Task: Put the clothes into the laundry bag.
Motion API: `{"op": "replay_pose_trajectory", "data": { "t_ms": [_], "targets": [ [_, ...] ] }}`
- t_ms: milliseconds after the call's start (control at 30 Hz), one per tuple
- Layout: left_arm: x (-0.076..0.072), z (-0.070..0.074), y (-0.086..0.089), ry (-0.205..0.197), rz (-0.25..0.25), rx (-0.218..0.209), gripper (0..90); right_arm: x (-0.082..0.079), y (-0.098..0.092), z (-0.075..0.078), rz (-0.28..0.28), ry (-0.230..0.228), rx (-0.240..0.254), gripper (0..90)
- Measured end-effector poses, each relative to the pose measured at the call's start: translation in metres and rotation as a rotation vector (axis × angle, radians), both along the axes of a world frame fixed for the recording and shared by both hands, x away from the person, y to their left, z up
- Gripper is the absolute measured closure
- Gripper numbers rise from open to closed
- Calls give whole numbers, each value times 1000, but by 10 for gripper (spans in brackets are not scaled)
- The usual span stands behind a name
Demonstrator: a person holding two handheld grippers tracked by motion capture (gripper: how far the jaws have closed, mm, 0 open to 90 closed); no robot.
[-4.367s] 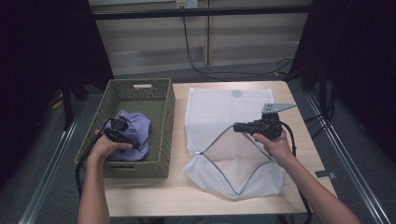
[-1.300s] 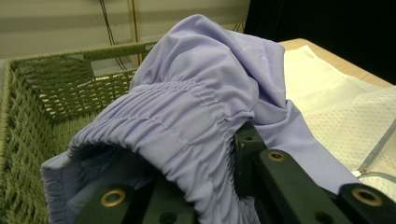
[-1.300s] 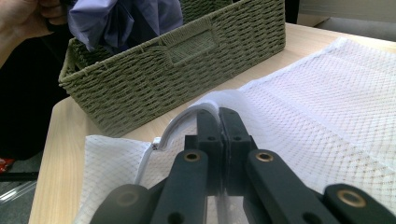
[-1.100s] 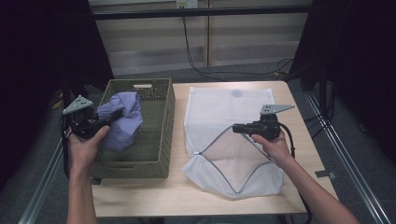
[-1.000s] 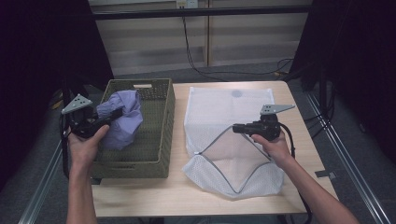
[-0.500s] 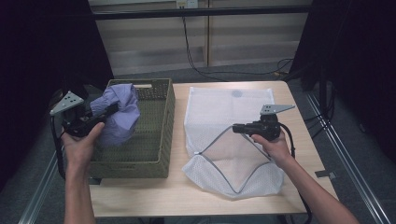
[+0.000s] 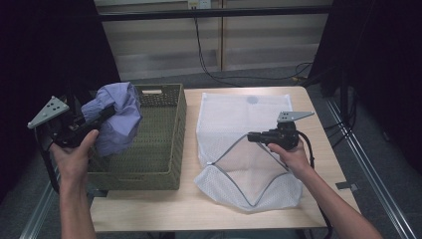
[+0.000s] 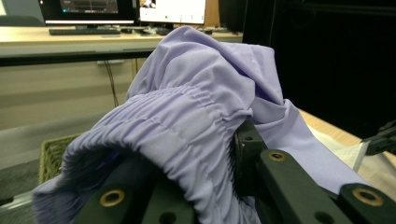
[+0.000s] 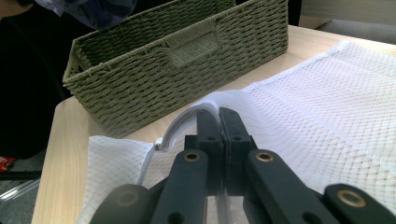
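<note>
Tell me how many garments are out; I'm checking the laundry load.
1: a lavender garment, shut in the left hand-held gripper above the woven basket's left rim. More could be hidden behind it.

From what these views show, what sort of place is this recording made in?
Probably a lab or office recording station, not a home: a bare wooden table fenced by black curtains, cables trailing over the floor, and desks with computer monitors behind. The laundry items look like staged props.

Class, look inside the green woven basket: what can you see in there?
The woven basket shows a bare woven floor. The lilac garment, clamped in the left gripper, hangs above its left rim and covers that corner.
</note>
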State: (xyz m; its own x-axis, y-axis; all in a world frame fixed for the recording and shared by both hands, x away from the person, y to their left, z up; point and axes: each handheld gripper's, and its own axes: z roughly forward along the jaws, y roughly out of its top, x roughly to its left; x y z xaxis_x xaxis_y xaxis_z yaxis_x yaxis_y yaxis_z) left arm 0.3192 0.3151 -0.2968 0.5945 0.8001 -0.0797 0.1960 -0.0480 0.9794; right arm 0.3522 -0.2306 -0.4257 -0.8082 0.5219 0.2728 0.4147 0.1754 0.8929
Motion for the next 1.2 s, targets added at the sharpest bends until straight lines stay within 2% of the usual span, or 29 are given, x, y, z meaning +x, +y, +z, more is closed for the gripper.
{"op": "replay_pose_trajectory", "data": {
  "t_ms": [167,200,233,400,633,700,833,867,1000,1200],
  "targets": [
    [-4,6,-3,-25,-13,-9,818,0,1,0,0,2,-1,889],
    [-7,9,-4,-37,-13,-23,819,0,0,0,0,1,-2,889],
    [-8,11,-5,-46,-16,-13,819,0,0,0,-1,3,-1,889],
    [-14,18,-11,-83,-35,-37,819,0,-1,1,-1,-1,0,889],
    [-17,23,-18,-106,-51,-37,819,0,-1,1,-2,-3,-1,889],
    [-19,25,-21,-116,-66,-50,819,1,-1,0,-1,1,-1,889],
    [-22,30,-30,-132,-90,-33,820,1,0,0,2,3,-4,889],
    [-22,30,-33,-132,-96,-46,820,1,1,0,3,2,-4,889],
    [-24,35,-43,-150,-128,-18,820,1,0,0,1,2,-3,889],
    [-26,39,-58,-161,-156,-16,819,0,0,0,2,2,-4,889]
  ]
}}
